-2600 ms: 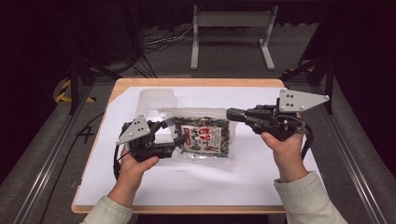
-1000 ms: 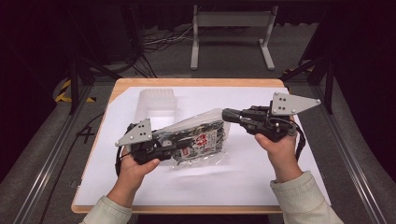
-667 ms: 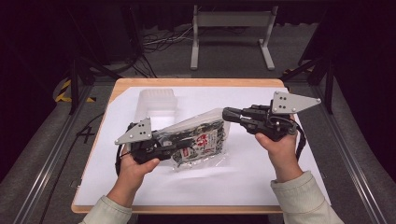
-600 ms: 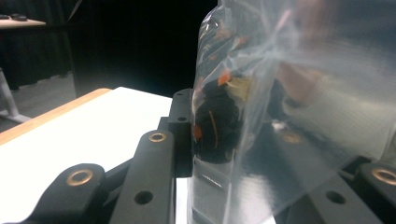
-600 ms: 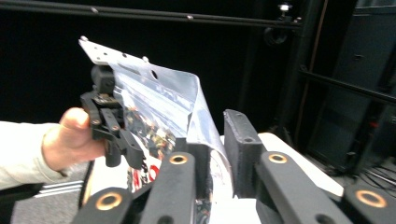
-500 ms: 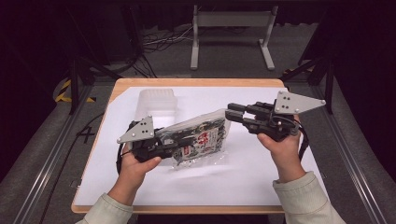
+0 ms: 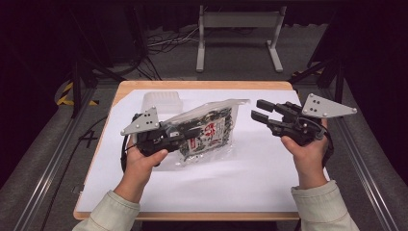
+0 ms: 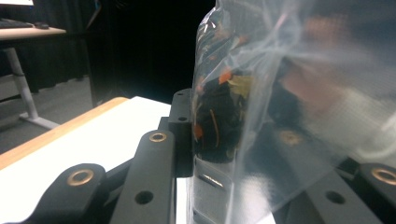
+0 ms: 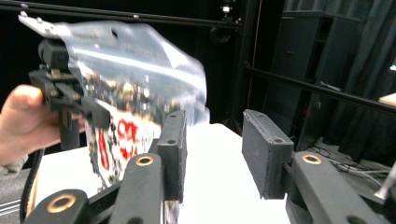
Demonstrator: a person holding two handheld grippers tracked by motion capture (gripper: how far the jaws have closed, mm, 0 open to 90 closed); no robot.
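Note:
A clear plastic bag (image 7: 207,132) of dark dried contents with a red and white label hangs tilted above the white sheet. My left gripper (image 7: 185,138) is shut on its left end. In the left gripper view the bag (image 8: 261,93) stands between the jaws of my left gripper (image 8: 261,149). My right gripper (image 7: 258,109) is just right of the bag's upper right corner, apart from it. Its jaws have just been opening and nothing is between them. The right gripper view has its own gripper (image 9: 217,149) open, with the bag (image 9: 140,93) and the left gripper (image 9: 60,102) beyond.
A clear plastic container (image 7: 162,100) sits at the back left of the white sheet (image 7: 250,178), which covers the wooden table (image 7: 202,85). A metal stand (image 7: 238,29) and cables lie on the floor beyond. Dark rails run along both sides.
My right gripper has let go of the bag's right end, opened, and drawn away to the right. The left gripper has raised the bag a little.

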